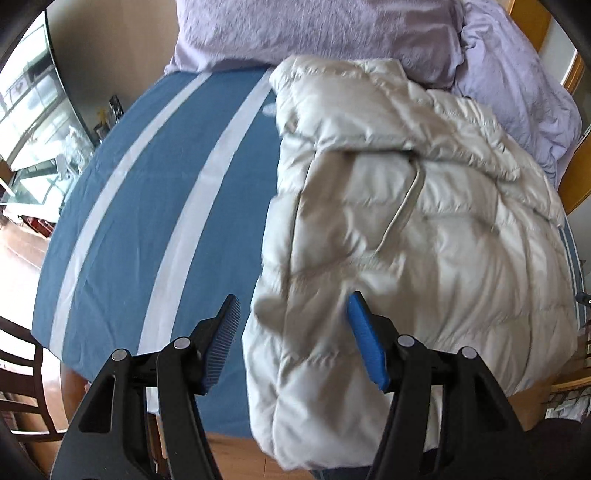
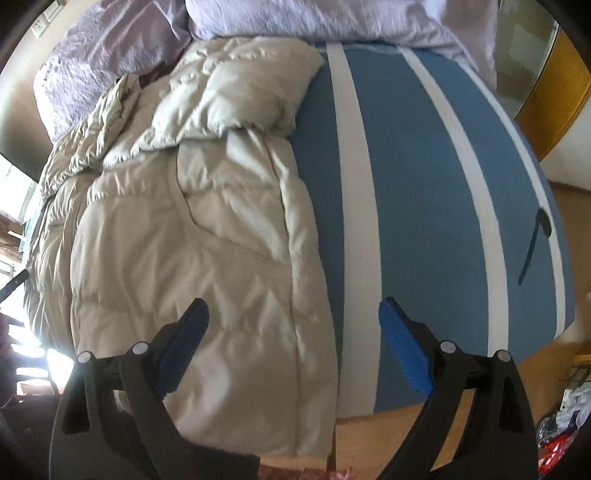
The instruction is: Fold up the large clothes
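Cream jacket lies folded on the striped blue bed, below lilac pillows. Left gripper spread apart, empty, over the jacket's edge. Right gripper likewise spread, empty, above the jacket.

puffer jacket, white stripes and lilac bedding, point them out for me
puffer jacket (image 1: pixel 424 229): left wrist view, quilted front panel near the middle.
white stripes (image 2: pixel 356 184): right wrist view, on the left stripe of the blue cover.
lilac bedding (image 1: pixel 317 33): left wrist view, crinkled fabric at the top.
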